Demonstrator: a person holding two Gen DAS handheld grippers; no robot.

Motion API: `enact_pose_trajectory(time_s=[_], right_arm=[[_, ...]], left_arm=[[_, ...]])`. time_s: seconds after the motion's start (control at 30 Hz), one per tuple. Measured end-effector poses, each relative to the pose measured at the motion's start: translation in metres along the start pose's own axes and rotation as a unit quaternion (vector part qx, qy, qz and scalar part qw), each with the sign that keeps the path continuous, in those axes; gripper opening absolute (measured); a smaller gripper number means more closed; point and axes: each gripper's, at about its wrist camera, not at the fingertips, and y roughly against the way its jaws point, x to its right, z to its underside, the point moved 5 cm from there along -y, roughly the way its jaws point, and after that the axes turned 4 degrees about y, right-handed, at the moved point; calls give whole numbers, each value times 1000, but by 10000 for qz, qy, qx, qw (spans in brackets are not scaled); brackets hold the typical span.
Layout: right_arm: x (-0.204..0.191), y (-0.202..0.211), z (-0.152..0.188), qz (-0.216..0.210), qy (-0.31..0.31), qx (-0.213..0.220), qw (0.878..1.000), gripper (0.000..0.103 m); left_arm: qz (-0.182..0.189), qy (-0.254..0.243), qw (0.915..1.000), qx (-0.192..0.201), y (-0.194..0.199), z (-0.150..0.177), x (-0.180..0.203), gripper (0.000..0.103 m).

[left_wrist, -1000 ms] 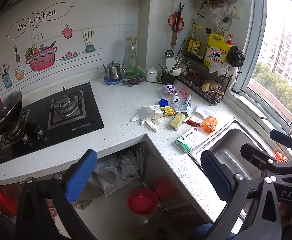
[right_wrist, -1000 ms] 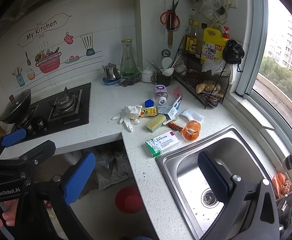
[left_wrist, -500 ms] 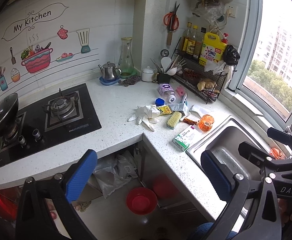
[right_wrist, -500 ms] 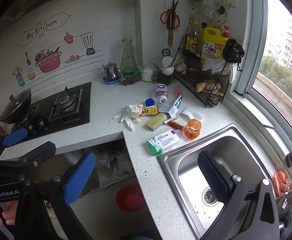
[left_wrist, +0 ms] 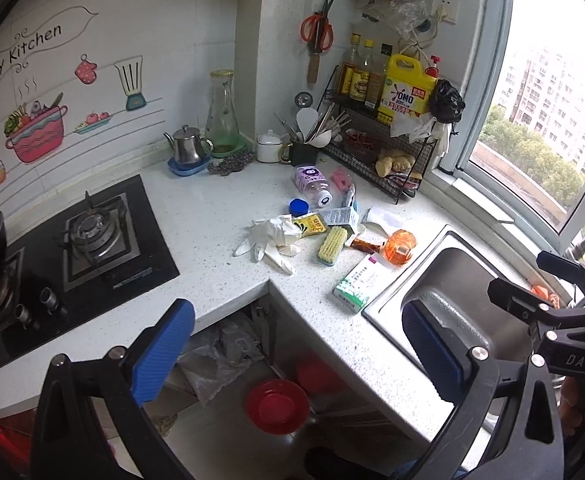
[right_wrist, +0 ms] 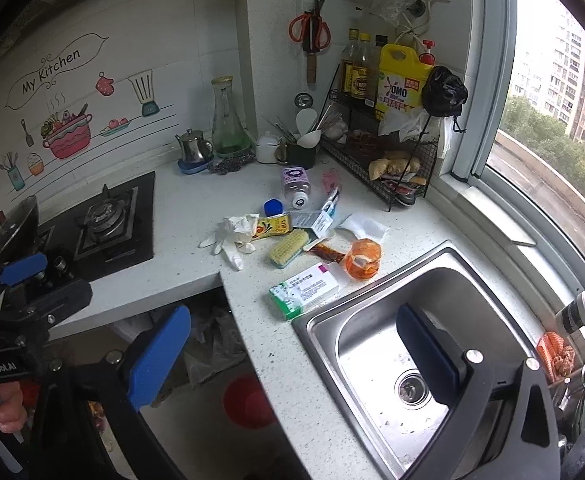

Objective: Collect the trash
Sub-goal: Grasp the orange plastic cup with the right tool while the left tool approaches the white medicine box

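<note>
The green-and-white box (right_wrist: 304, 289) lies ahead of the right tool (right_wrist: 292, 356) (the nearer one), long axis slanting rightward; both tools gape apart, the left tool (left_wrist: 298, 352) farther back.

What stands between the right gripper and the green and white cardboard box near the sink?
Nothing visible. The open right gripper hangs above the counter edge, and the green and white cardboard box lies ahead with only bare speckled white countertop between them.
</note>
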Motion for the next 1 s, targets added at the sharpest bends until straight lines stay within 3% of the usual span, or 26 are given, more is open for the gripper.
enact_pose_trajectory(time_s=[0.2, 0.57, 0.8, 1.0], right_arm=[[21, -40, -20, 10, -68, -44, 10000, 103], [71, -148, -45, -4, -196, -848, 9962, 103], [113, -216, -34, 26, -430, -1472, 9882, 103], [133, -262, -24, -23, -483, -1804, 9824, 103]], left_arm=[[65, -50, 10000, -55, -46, -30, 1, 103], [188, -154, 9966, -787, -164, -69, 20, 103], [86, -312, 9906, -1325, -247, -65, 43, 103], [152, -409, 9840, -1729, -293, -52, 58, 103]])
